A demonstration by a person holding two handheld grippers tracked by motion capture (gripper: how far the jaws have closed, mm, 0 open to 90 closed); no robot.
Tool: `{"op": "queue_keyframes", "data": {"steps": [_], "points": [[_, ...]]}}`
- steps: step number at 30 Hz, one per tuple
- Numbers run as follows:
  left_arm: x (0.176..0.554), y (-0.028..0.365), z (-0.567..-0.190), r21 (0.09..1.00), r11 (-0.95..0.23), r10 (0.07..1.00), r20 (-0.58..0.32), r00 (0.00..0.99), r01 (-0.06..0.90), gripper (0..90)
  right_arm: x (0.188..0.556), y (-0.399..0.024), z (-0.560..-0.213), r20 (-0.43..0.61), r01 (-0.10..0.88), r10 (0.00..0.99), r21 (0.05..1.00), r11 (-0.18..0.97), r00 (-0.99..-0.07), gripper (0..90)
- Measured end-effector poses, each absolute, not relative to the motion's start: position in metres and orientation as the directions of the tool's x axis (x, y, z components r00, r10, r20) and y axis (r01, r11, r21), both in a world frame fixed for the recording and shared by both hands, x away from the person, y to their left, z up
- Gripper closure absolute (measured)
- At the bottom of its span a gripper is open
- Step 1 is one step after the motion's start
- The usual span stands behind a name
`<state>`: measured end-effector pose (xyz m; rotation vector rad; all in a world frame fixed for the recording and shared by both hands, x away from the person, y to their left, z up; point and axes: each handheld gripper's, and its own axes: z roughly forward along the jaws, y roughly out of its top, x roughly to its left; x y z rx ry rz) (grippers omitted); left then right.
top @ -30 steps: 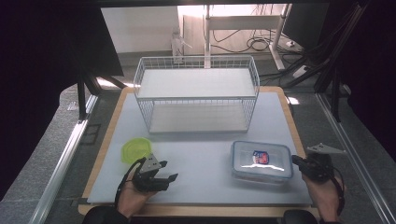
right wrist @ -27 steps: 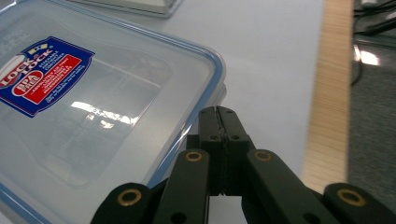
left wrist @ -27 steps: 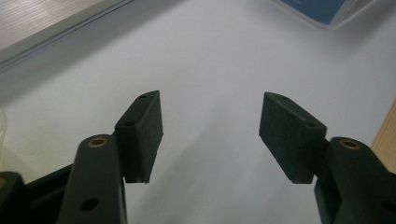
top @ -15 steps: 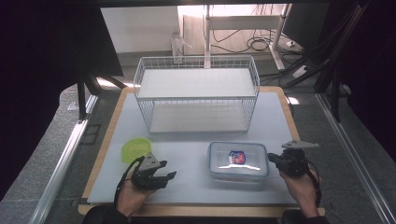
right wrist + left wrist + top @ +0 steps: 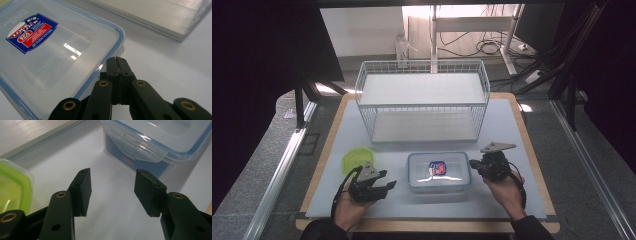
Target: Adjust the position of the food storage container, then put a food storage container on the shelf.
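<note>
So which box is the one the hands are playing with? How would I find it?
Start at the big white wire rack at the back of the table. Right in front of it, between the two hands, lies a flat clear box. Unlike the small green-lidded tub to its left, it has a blue-edged lid and a red-and-blue sticker.

wire rack (image 5: 422, 102) back-centre | green lid (image 5: 357, 161) front-left | white mat (image 5: 522, 130)
</note>
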<state>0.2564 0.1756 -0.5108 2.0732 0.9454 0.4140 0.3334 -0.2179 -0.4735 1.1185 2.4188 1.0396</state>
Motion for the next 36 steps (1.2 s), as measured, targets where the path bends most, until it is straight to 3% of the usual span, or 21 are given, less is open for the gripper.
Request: {"op": "queue_keyframes", "data": {"steps": [4,16,27,33,36], "points": [[0.257,0.182,-0.512,0.795,-0.367,0.746,-0.058,0.664,0.482,45.8,0.331,-0.227,-0.475,0.055,0.545,0.738,0.711,0.444,-0.673,84.5],[0.258,0.183,-0.514,0.823,-0.342,0.731,-0.072,0.679,0.454,17.3,0.323,-0.253,-0.474,0.068,0.503,0.72,0.76,0.411,-0.69,28.2],[0.26,0.179,-0.513,0.821,-0.346,0.697,-0.099,0.71,0.454,6.7,0.322,-0.248,-0.472,0.055,0.483,0.711,0.771,0.416,-0.701,11.1],[0.265,0.169,-0.504,0.826,-0.366,0.642,-0.11,0.759,0.429,4.7,0.323,-0.243,-0.469,0.062,0.476,0.698,0.774,0.417,-0.713,6.5],[0.271,0.164,-0.499,0.816,-0.346,0.64,-0.156,0.752,0.464,4.4,0.322,-0.239,-0.466,0.072,0.473,0.685,0.775,0.419,-0.725,5.1]]}}
